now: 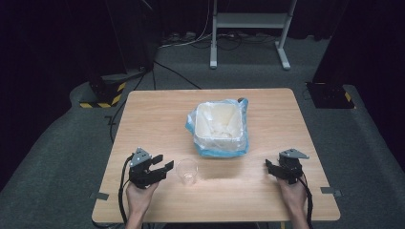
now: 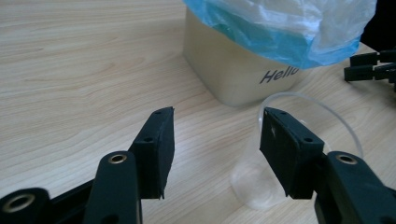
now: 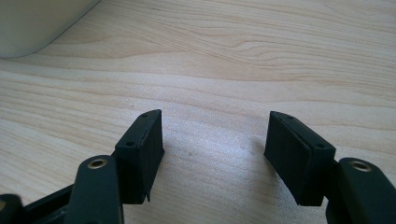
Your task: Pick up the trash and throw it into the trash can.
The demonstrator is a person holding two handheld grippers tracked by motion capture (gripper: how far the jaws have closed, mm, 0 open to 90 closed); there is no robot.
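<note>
The clear plastic cup [image 1: 186, 171] stands upright near the desk's [image 1: 143, 114] near edge, left of middle, just beside the left gripper [image 1: 164, 163], whose jaws gape with nothing between them. To do this well, slide sideways until both pads straddle the cup's wall, then close gently: thin plastic buckles. The right gripper [image 1: 270, 168] is open, empty. One cup, one lined bin [image 1: 220, 126], two grippers.
</note>
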